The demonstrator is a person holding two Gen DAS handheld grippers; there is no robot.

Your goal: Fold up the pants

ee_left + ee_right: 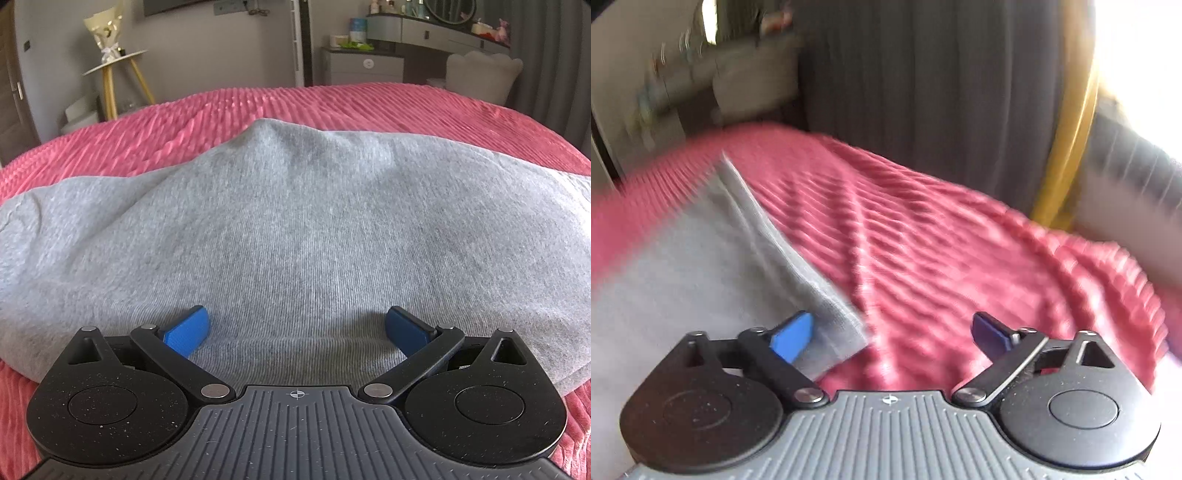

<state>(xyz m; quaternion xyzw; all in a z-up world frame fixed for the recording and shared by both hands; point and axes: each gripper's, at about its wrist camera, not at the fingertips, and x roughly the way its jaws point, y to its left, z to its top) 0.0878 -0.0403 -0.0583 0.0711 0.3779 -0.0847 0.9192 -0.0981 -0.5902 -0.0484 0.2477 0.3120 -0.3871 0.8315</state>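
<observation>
Across the middle of the left wrist view lie the grey pants [295,221], spread in a broad mound on the pink ribbed bedspread [406,107], with the left gripper [298,328] low at the near edge, its blue pads wide apart and resting on or just over the cloth, holding nothing. In the right wrist view the right gripper [892,332] also stands released, jaws wide, with nothing between them; a hemmed edge of the pants [783,251] runs from upper left down to the lower middle of the frame, ending in a corner just beside the left blue pad. The step in hand looks like taking hold of that edge for a fold. To do it well, the right pads should close on the corner through every layer, and the left should pin or pinch the near edge so the cloth does not drag across the ribs. Only the left view shows the whole bulk of the garment and the bedroom furniture behind; only the right view shows the free hem and the dark curtain [923,92], though it is blurred, so the layer count there is uncertain.
</observation>
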